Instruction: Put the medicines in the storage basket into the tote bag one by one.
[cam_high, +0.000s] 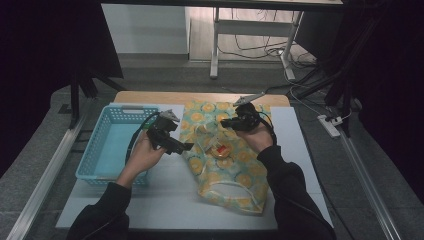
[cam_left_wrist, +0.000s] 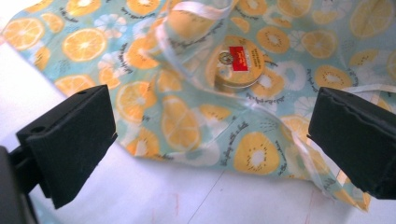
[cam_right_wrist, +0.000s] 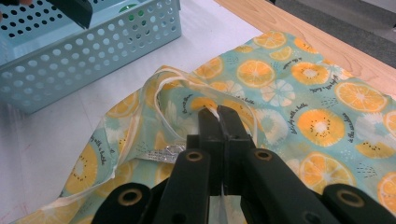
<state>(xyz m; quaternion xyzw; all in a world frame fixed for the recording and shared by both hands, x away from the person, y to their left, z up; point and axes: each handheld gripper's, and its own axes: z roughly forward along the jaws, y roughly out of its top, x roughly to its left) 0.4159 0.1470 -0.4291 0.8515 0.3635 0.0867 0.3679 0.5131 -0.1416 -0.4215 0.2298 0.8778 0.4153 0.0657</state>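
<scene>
Left gripper (cam_high: 186, 146): jaws are standing wide apart, released, with nothing between the pads.
Bag (cam_left_wrist: 196, 126): fruit-print, translucent, lying flat on the surface just ahead of the left jaws; its near edge is sitting between and just beyond the two jaw tips.
Tin (cam_left_wrist: 236, 63): round, with a red label, lying inside the bag, ahead of the left jaws and slightly toward the right-hand jaw.
Right gripper (cam_right_wrist: 218, 111): jaws are clenched, pinching the bag's white handle strap (cam_right_wrist: 161, 100) at their tips.
Bag mouth: the strap is looping to the left of the right jaws, holding the opening raised.
Basket (cam_right_wrist: 93, 51): light blue, perforated, standing on the surface beyond and to the left of the right jaws, apart from the bag.
Surface (cam_left_wrist: 154, 196): white, showing beneath the left jaws.
</scene>
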